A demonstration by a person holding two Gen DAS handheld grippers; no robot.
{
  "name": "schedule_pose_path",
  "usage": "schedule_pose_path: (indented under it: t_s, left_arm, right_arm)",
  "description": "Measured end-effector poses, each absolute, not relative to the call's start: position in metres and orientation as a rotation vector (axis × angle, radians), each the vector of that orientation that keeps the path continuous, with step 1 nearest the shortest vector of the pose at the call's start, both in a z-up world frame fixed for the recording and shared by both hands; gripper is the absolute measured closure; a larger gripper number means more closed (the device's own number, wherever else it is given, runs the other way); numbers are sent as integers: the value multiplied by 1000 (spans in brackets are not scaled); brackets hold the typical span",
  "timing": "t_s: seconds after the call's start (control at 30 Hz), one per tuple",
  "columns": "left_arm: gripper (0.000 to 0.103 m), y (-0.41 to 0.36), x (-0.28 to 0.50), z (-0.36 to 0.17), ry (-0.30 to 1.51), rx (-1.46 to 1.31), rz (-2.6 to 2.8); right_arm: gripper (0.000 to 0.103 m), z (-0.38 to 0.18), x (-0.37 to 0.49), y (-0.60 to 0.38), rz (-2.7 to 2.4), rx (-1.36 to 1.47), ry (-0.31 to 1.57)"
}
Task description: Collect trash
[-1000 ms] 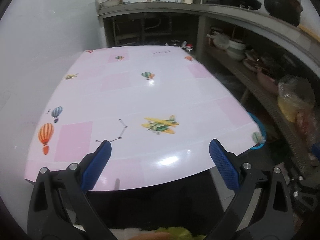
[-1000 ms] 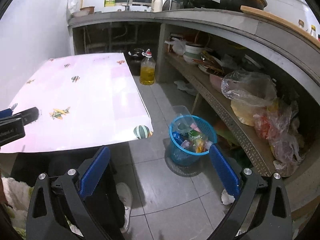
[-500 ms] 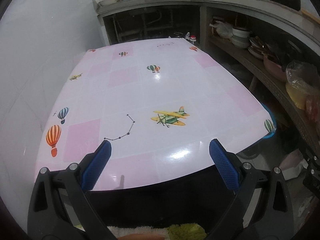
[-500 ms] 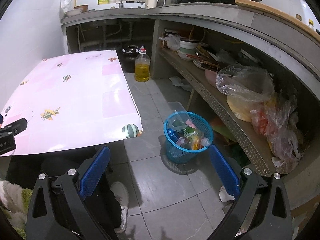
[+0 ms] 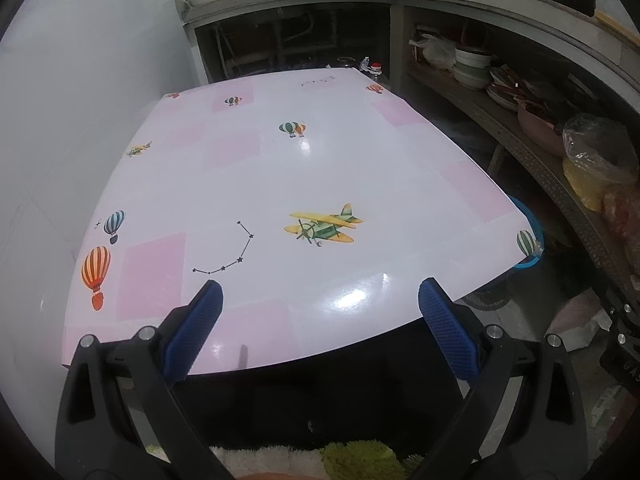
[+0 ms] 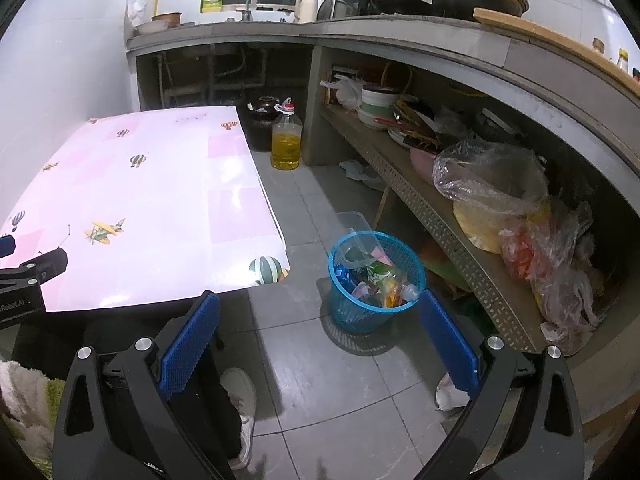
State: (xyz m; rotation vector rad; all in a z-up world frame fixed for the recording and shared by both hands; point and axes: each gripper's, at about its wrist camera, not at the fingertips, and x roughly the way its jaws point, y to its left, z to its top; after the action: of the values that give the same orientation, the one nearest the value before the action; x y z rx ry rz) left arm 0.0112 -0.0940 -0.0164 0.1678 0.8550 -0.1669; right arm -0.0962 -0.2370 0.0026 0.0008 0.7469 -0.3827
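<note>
A blue mesh trash basket point(image 6: 348, 312) stands on the grey tiled floor right of the table, holding a clear plastic container point(image 6: 354, 240) and several wrappers. Its rim shows past the table corner in the left wrist view point(image 5: 534, 240). My right gripper point(image 6: 318, 320) is open and empty, held above the floor just in front of the basket. My left gripper point(image 5: 318, 308) is open and empty over the near edge of the pink table point(image 5: 280, 176). The table top bears only printed balloons and planes.
A bottle of yellow oil point(image 6: 285, 140) and a dark jar point(image 6: 262, 120) stand on the floor past the table. A low shelf point(image 6: 440, 216) on the right holds bowls and plastic bags. Crumpled paper point(image 6: 450, 394) lies by the shelf. A white wall lies left.
Both grippers have drifted slightly, the left view tilting down over the table and the right view shifting a little. Both stay open and empty.
</note>
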Motion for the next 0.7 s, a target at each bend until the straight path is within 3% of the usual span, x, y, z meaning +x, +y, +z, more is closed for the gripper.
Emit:
schedule_pose_path:
  t_s: [0.7]
  left_arm:
    - [9, -94, 11, -15, 861, 164, -174]
  right_arm:
    - [7, 9, -99, -235, -396, -4, 731]
